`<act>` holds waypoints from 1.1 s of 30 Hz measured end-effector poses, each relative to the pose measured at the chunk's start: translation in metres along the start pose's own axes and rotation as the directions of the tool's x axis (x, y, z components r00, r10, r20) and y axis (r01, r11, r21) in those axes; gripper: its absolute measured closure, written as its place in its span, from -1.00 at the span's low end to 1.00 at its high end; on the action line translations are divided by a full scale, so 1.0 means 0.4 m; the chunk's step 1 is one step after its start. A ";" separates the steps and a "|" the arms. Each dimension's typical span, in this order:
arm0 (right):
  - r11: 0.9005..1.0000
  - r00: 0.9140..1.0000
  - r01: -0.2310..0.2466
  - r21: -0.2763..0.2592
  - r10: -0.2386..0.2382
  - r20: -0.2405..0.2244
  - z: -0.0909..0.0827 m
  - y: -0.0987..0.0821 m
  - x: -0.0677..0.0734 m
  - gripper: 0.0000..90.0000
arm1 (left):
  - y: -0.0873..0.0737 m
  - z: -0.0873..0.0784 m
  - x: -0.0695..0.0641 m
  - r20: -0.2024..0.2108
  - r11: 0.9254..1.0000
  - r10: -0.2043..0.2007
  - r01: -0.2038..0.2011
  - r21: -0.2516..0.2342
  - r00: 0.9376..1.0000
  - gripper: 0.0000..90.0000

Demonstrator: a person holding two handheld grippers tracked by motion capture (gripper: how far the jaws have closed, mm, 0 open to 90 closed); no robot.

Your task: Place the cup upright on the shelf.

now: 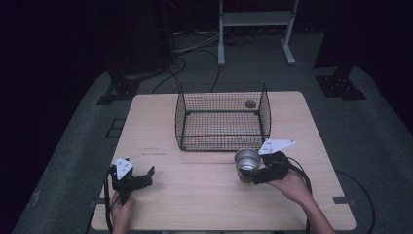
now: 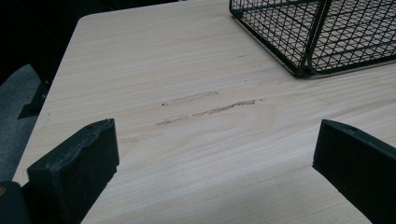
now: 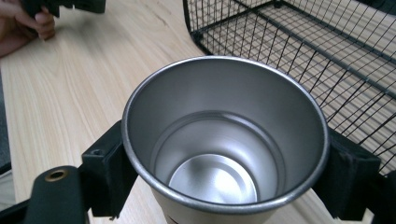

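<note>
A person sits at a pale wooden table (image 1: 195, 195) in a dim room, holding a two-jaw gripper in each hand. From the high view, the right gripper (image 1: 249, 176) is near the table's right front, just in front of a black wire basket (image 1: 221, 117) that stands at the middle of the tabletop. Its jaws are closed around a shiny metal cup (image 1: 247, 163), which stands upright with its open mouth facing up. In the right gripper view, the cup (image 3: 224, 140) is empty, with a smooth silvery inside, and one black jaw presses against each side of it just below the rim; the basket's mesh wall (image 3: 299, 42) rises just beyond the cup. Whether the cup's base rests on the table or hangs slightly above it is hard to tell from these angles. The left gripper (image 1: 141, 176) is at the table's left front, well apart from the cup and the basket. In the left gripper view its jaws stand wide apart with nothing between them, over bare wood marked by a few faint scuffs (image 2: 205, 108), with a corner of the basket (image 2: 308, 37) at upper right.
</note>
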State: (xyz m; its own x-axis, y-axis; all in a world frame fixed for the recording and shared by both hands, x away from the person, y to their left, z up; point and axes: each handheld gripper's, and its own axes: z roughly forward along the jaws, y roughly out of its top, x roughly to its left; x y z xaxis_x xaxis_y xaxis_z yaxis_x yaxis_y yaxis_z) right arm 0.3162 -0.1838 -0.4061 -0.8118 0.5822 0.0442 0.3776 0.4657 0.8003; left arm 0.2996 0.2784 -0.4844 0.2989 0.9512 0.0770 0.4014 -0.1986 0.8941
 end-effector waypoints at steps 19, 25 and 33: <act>0.998 0.999 -0.009 -0.057 0.007 -0.035 -0.036 0.085 -0.021 -0.60 | 0.001 0.001 -0.002 0.001 1.000 0.009 -0.009 0.003 1.000 -1.00; 0.998 0.999 0.008 -0.063 -0.010 -0.037 -0.037 0.108 -0.024 -0.60 | 0.001 0.001 -0.001 0.001 1.000 0.007 -0.007 0.005 1.000 -1.00; 0.998 0.999 0.019 -0.062 -0.022 -0.039 -0.039 0.142 -0.030 -0.60 | 0.000 0.001 -0.002 0.003 1.000 0.012 -0.012 0.003 1.000 -1.00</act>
State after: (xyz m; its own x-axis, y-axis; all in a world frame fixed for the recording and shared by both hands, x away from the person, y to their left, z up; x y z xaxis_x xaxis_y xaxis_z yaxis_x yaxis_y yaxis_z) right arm 0.3403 -0.1744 -0.3518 -0.8364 0.5458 0.0499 0.3335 0.4345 0.8366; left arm 0.2999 0.2774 -0.4846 0.3060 0.9481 0.0865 0.4005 -0.2106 0.8918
